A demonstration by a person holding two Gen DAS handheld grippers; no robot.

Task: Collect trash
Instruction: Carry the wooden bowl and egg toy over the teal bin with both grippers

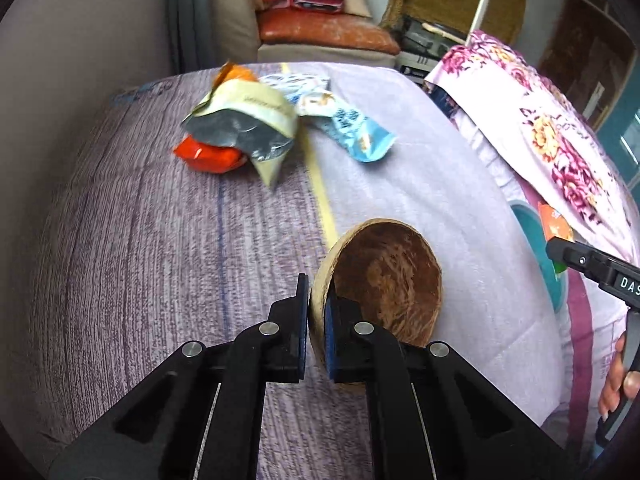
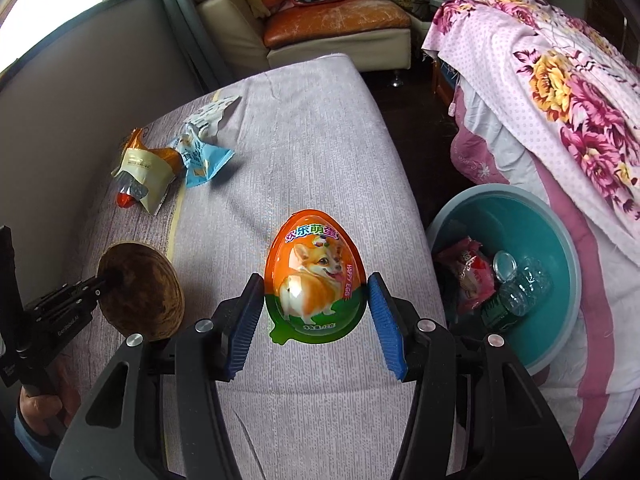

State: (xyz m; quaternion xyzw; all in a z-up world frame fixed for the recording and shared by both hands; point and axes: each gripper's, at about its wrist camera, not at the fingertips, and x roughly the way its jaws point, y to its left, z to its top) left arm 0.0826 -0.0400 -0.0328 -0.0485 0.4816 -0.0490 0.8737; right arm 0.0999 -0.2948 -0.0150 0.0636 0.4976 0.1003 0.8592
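My left gripper (image 1: 317, 328) is shut on the rim of a brown coconut shell half (image 1: 384, 280), holding it above the purple cloth; it also shows in the right wrist view (image 2: 140, 292). My right gripper (image 2: 316, 312) is shut on an orange and green egg-shaped toy package (image 2: 316, 280) with a corgi on it, held above the cloth. Several snack wrappers (image 1: 248, 128) lie in a pile farther along the bed; they also show in the right wrist view (image 2: 172, 160). A teal basin (image 2: 552, 240) on the right holds a crushed bottle (image 2: 520, 288) and a red wrapper (image 2: 472, 276).
The purple-covered bed (image 2: 312, 152) runs from front to back with its edge on the right. A floral quilt (image 2: 560, 80) is piled to the right behind the basin. A sofa (image 2: 336, 28) with bags stands at the far end. A grey wall panel (image 2: 80, 72) lies left.
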